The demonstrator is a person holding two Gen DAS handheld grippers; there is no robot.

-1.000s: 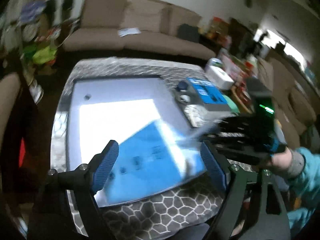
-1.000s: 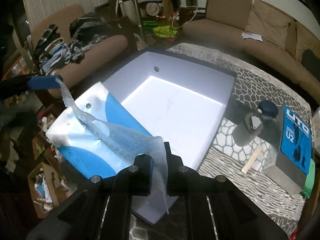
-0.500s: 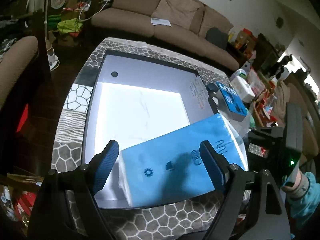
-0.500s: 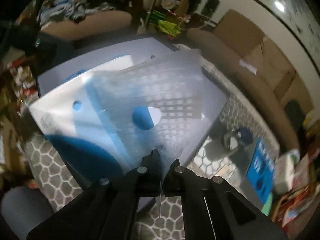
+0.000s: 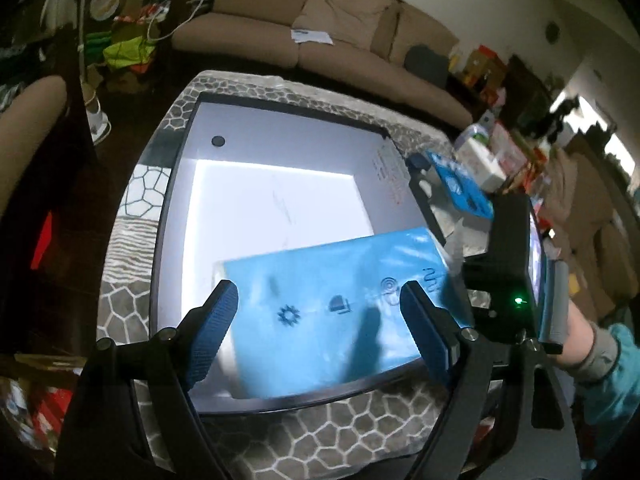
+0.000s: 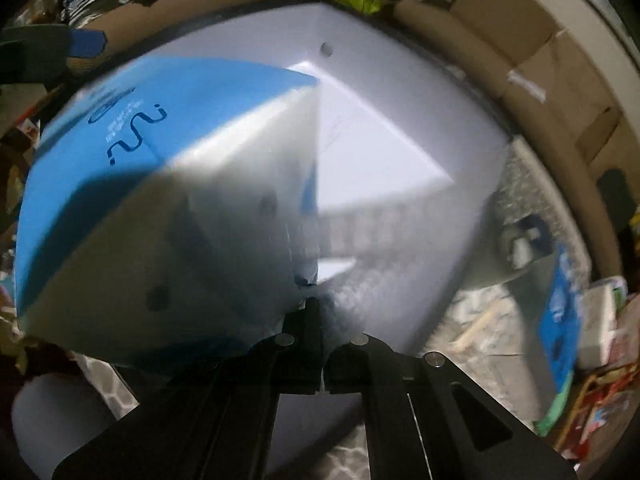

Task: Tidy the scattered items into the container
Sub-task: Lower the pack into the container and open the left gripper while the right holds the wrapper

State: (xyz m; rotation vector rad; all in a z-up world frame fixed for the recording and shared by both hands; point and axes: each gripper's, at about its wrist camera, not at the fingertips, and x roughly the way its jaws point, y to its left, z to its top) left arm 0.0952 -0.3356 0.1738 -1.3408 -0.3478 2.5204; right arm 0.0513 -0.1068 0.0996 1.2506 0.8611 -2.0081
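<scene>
The blue box [image 5: 340, 312] lying in the white container [image 5: 276, 160] bears dark pictograms, a gear among them, but no readable words. Red print on the container's inner wall beside it is too blurred to read.

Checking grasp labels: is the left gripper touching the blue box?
Apart. In the left wrist view the left gripper stands wide open above the blue box; the box lies beyond both blue fingers in the white container.

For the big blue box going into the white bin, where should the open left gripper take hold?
Across its short width near the left end, coming down from above: the blue box lies flat and tilted on the white bin, and the left gripper already straddles it.
</scene>
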